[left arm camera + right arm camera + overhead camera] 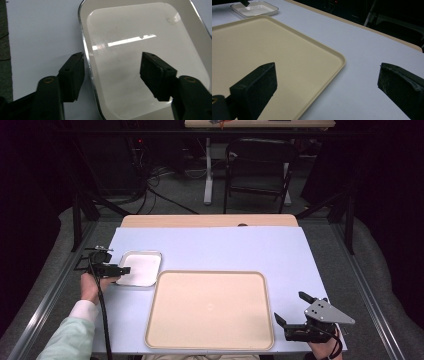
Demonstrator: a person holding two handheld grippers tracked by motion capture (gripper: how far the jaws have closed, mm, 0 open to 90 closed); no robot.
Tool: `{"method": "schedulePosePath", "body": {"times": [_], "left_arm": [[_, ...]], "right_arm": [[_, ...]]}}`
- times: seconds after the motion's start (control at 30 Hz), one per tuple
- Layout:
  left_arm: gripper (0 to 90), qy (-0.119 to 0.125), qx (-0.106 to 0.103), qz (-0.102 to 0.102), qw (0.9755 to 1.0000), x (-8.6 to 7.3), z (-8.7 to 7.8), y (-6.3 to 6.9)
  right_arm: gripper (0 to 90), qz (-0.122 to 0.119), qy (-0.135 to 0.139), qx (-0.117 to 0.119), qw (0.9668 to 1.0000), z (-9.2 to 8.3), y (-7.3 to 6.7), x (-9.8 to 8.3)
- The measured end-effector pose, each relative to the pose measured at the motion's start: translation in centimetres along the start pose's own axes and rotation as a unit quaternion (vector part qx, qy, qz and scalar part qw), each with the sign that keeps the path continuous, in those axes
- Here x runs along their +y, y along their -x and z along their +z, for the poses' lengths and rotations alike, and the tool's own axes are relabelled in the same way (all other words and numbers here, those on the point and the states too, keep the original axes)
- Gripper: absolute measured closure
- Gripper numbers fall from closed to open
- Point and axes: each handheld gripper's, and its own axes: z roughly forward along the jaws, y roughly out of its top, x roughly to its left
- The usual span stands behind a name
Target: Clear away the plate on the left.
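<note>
High view showed the pale blue table (215,245) with a big beige tray (210,310) near its front edge and, at about ten o'clock from it, just beside its corner, a small white dish (142,267) with a metal rim. The left gripper (124,269) came in from nine o'clock of the dish, its jaws half spread and straddling the dish's near rim: in the left gripper view one jaw sat outside on the table, right against the rim, the other over the dish's floor (140,62), not pressing on it as far as I could see. The right gripper (292,307) sat at three o'clock of the tray, jaws wide, nothing between them. A dark folding chair (257,170) stood beyond the table at twelve o'clock.
</note>
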Motion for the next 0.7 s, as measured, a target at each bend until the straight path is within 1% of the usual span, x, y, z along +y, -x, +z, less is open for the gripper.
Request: {"method": "schedulePosePath", "body": {"times": [0.07, 0.13, 0.17, 0.23, 0.3, 0.37, 0.4, 0.43, 0.5, 0.6, 0.7], "left_arm": [[43.0, 0.003, 0.008, -0.007, 0.9999, -0.08, 0.25, -0.18], [46.8, 0.000, 0.009, -0.016, 0.9998, -0.16, 0.47, -0.44], [49.1, -0.003, 0.012, -0.017, 0.9998, -0.17, 0.58, -0.50], [50.8, -0.003, 0.015, -0.013, 0.9998, -0.17, 0.57, -0.58], [54.2, 0.001, 0.017, -0.015, 0.9997, -0.25, 0.60, -0.66], [58.6, 0.003, 0.023, -0.010, 0.9997, -0.35, 0.56, -0.70], [61.8, 0.005, 0.015, -0.014, 0.9998, -0.42, 0.53, -0.83], [64.9, 0.006, 0.015, -0.016, 0.9997, -0.46, 0.52, -0.91], [67.5, 0.006, 0.014, -0.015, 0.9998, -0.46, 0.51, -0.89], [68.2, 0.004, 0.014, -0.017, 0.9997, -0.43, 0.49, -0.86], [70.8, 0.009, 0.012, -0.028, 0.9995, -0.57, 0.46, -1.00]], "right_arm": [[1.9, -0.001, -0.001, -0.002, 1.0000, 0.01, -0.04, 0.01], [2.1, 0.000, -0.002, -0.002, 1.0000, 0.03, -0.08, 0.00], [2.2, 0.000, -0.003, -0.002, 1.0000, 0.05, -0.08, 0.00], [3.4, -0.001, -0.004, -0.002, 1.0000, 0.06, -0.07, -0.01], [3.7, -0.001, -0.003, -0.002, 1.0000, 0.05, -0.07, -0.01], [3.7, -0.003, -0.006, -0.005, 1.0000, 0.09, -0.09, -0.01], [3.7, -0.003, -0.006, -0.003, 1.0000, 0.09, -0.09, -0.01], [3.7, -0.004, -0.006, -0.005, 1.0000, 0.10, -0.09, 0.00], [3.7, -0.004, -0.007, -0.005, 1.0000, 0.12, -0.08, -0.02], [3.8, -0.006, -0.012, -0.006, 0.9999, 0.20, -0.13, -0.02], [3.9, -0.009, -0.013, -0.006, 0.9999, 0.22, -0.24, -0.01]]}}
